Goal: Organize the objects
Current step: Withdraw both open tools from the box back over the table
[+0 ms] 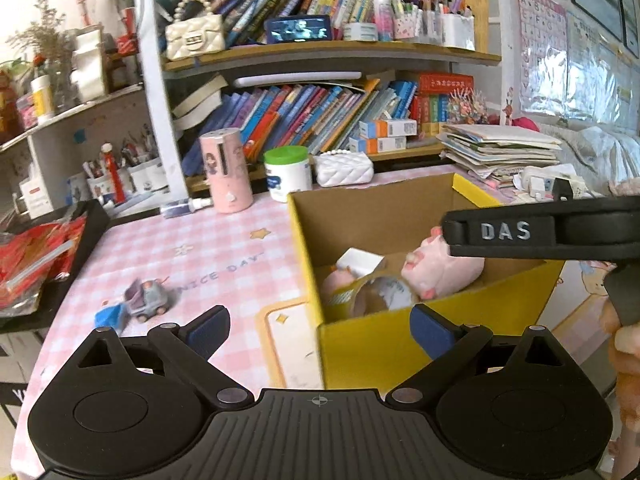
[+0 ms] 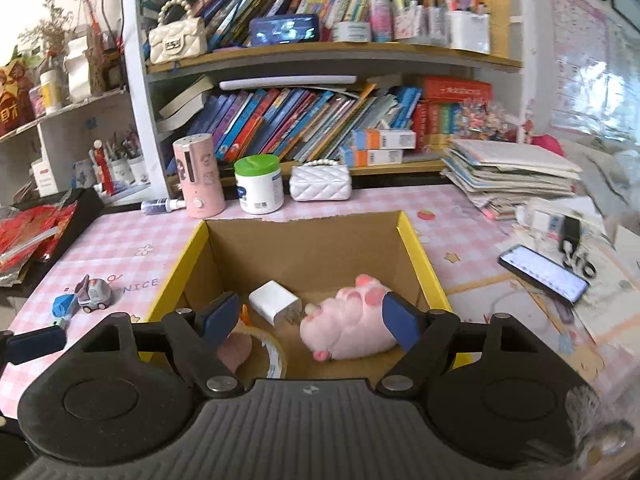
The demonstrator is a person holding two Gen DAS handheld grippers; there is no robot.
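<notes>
An open yellow cardboard box (image 2: pixel 200 240) (image 1: pixel 360 344) stands on the pink checked tablecloth. In it lie a pink plush pig (image 2: pixel 348 328) (image 1: pixel 444 268), a white charger plug (image 2: pixel 274 302) (image 1: pixel 358 260) and a tape roll (image 2: pixel 276 354) (image 1: pixel 376 294). A small grey toy car (image 1: pixel 148 300) (image 2: pixel 94 294) and a blue piece (image 1: pixel 110 316) (image 2: pixel 63 305) lie left of the box. My right gripper (image 2: pixel 312 320) is open and empty, hovering over the box's near edge. My left gripper (image 1: pixel 320 330) is open and empty at the box's left front corner.
A pink cylinder (image 2: pixel 198 176), a green-lidded white jar (image 2: pixel 259 186) and a white quilted purse (image 2: pixel 320 184) stand behind the box before full bookshelves. A phone (image 2: pixel 544 274) and stacked papers (image 2: pixel 512 176) lie at the right. A black tray of red packets (image 1: pixel 36 264) is at the left.
</notes>
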